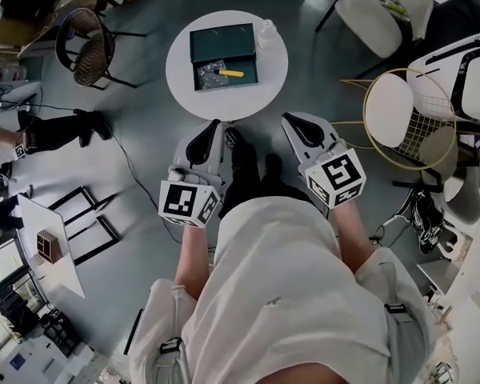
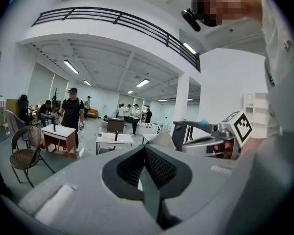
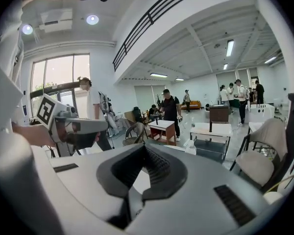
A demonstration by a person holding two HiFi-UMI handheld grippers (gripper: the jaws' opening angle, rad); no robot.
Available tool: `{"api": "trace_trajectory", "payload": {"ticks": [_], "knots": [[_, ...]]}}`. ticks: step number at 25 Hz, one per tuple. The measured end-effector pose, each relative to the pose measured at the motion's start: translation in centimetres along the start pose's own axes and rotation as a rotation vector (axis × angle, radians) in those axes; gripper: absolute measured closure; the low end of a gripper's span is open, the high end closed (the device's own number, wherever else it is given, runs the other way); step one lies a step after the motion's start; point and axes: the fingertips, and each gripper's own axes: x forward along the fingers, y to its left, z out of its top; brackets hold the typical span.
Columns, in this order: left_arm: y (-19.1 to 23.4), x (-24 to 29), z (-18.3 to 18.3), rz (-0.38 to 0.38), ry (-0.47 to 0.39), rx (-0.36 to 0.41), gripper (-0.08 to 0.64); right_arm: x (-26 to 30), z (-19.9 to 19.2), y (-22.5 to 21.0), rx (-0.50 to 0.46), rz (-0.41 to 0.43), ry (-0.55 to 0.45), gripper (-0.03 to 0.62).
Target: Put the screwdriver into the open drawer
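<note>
Yellow-handled screwdriver point(image 1: 228, 73): seeming to be lying already inside the pulled-out drawer point(image 1: 227, 86) of the dark green box point(image 1: 222, 42) on the round white table point(image 1: 184, 74), next to something pale and crumpled, too small to identify. Holding the left hand-held gripper point(image 1: 217, 124) and the right hand-held gripper point(image 1: 287, 118) low in front of the torso, side by side, well apart from the table and from the screwdriver. Carrying nothing in either one, with both pairs of jaws pressed together and empty between. Judging the placing as probably done and now calling for a check rather than a grasp. Doing that well by moving closer and looking straight down into the drawer, confirming shaft and handle both sitting below the rim and clear of the front edge. If finding a correction necessary, spreading one pair of jaws before reaching in, closing across the middle of the yellow handle rather than on the thin shaft, lifting only slightly, then laying it flat along the drawer's length. Steering clear of the clear plastic bottle point(image 1: 266, 32) standing just beside the box, near the table's edge.
</note>
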Motion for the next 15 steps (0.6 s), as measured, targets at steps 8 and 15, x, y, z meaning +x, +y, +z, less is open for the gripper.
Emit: {"api": "trace_trajectory", "payload": {"ticks": [8, 15], "knots": [[-2.8, -2.9, 1.2, 0.038, -0.051, 0.020, 0.549, -4.8, 3.8, 1.8, -0.119, 0.062, -0.160, 0.584], [-2.8, -4.8, 2.8, 0.065, -0.100, 0.033, 0.549, -6.3, 6.6, 3.5, -0.152, 0.095, -0.223, 0.586]]}}
